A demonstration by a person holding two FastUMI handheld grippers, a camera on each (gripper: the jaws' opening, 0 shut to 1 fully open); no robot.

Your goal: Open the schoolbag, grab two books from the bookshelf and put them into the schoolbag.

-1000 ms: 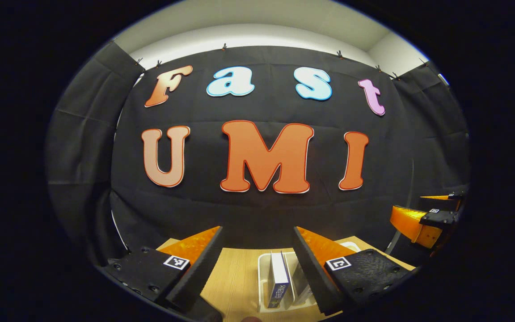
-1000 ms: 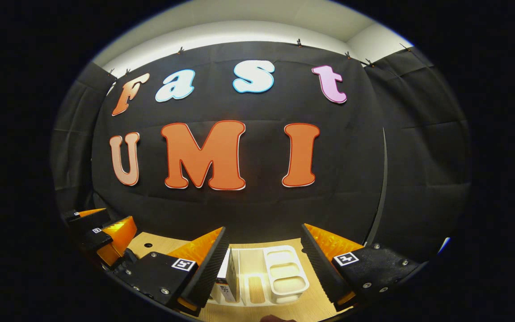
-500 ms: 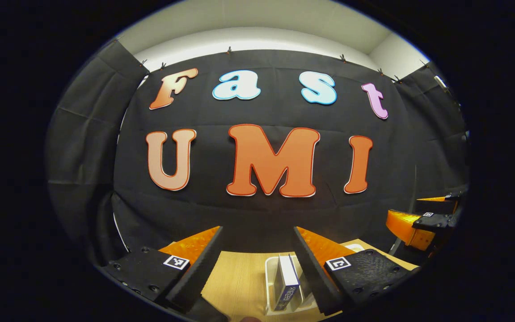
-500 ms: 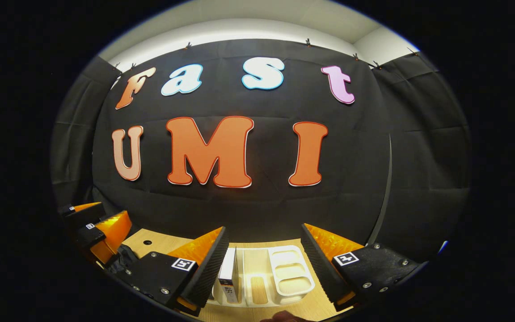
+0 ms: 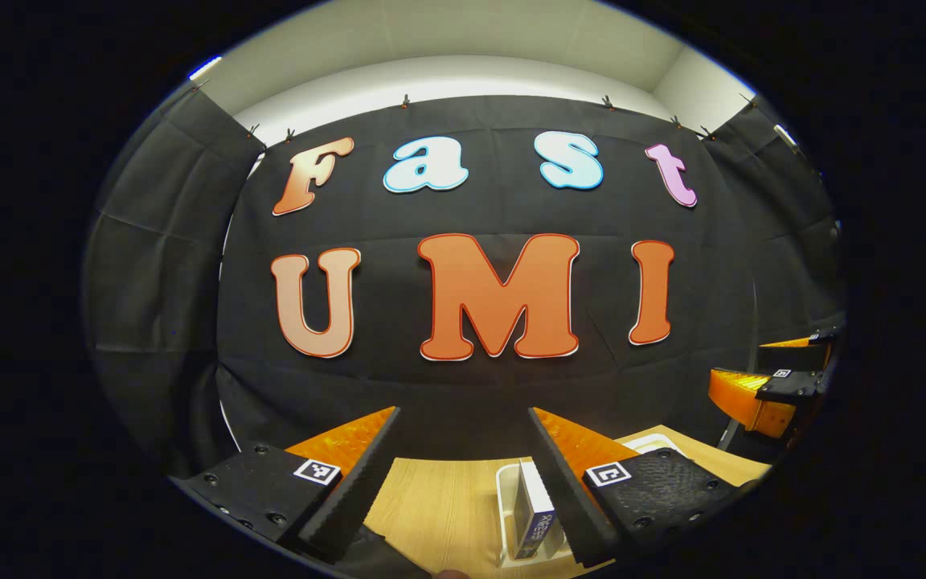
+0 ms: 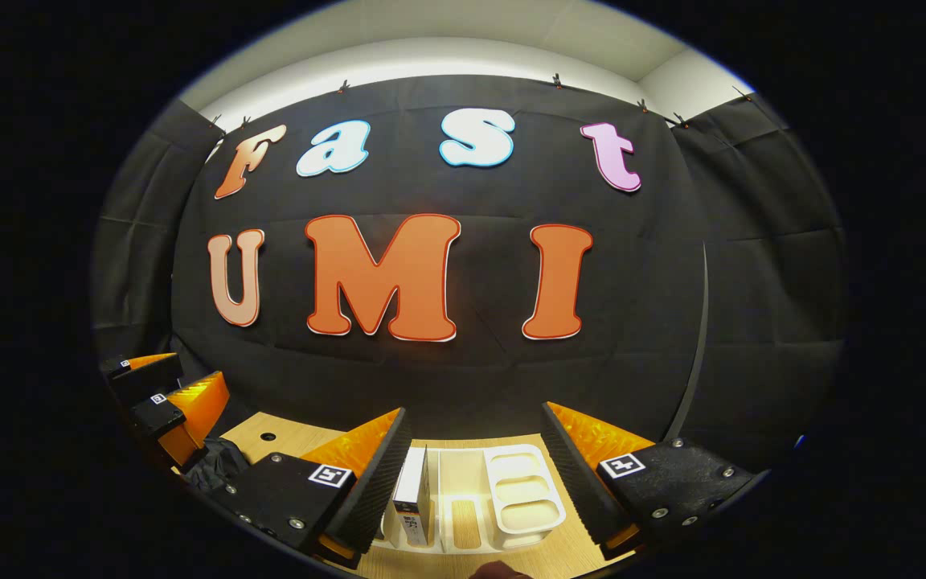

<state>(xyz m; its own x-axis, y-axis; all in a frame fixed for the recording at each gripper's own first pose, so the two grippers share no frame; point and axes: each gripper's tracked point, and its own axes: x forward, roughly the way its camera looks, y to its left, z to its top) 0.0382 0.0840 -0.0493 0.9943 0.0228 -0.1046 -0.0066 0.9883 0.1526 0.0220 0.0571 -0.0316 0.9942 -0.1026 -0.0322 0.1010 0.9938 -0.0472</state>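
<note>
A white bookshelf rack [image 6: 515, 500] stands on the wooden table [image 5: 439, 498], below and just beyond both grippers. One book [image 6: 412, 498] with a white top edge stands upright in its left slot; the same book [image 5: 534, 519] appears with a blue spine beside my left gripper's right finger. My left gripper [image 5: 465, 412] hangs open above the table with nothing between its fingers. My right gripper [image 6: 473, 410] is also open and empty above the rack. Each gripper appears at the edge of the other's view: right gripper [image 5: 752, 386], left gripper [image 6: 182, 386].
The black cloth wall rises close behind the table's far edge. A dark crumpled thing [image 6: 218, 465] lies at the table's left, near a small hole [image 6: 268, 438] in the tabletop. A fingertip [image 6: 495, 573] shows at the bottom edge.
In the left gripper view the book and rack have slid to the right and lower. The right gripper view has barely shifted. Both grippers stay open.
</note>
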